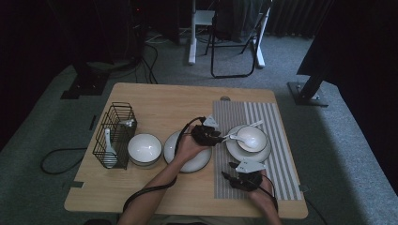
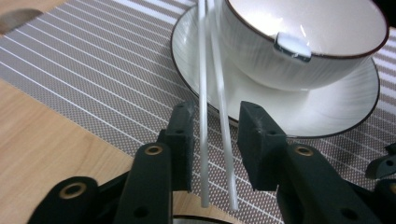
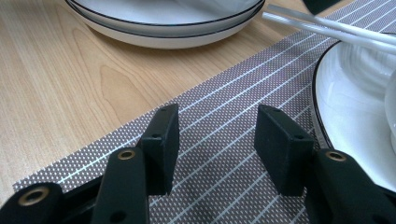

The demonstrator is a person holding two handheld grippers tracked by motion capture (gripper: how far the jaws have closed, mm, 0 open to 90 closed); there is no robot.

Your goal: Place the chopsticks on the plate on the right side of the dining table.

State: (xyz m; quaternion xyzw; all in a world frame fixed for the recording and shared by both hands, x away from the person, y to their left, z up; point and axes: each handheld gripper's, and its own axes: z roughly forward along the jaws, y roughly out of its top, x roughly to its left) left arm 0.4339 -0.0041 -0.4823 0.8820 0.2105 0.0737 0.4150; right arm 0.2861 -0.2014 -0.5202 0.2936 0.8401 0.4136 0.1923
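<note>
Watching chopsticks: I see two thin white plastic chopsticks (image 2: 212,112), straight, glossy, side by side.
Left gripper (image 2: 215,140): released, chopsticks loose between jaws.
Right gripper (image 3: 215,149): released, holding nothing.

The left forearm enters from the bottom edge in the high view and runs up and rightward, the hand wrapped around the left tongs (image 1: 220,136), which point to the right; a black cable loops from them back over the wrist and down along the arm; in the left gripper view the two black jaws stand parted, neither pad pressing on anything. The right hand sits low at the right, holding the right tongs (image 1: 226,170) aimed leftward, a grey three-cornered plate on top; in the right gripper view its jaws stand apart with nothing between them.
</note>
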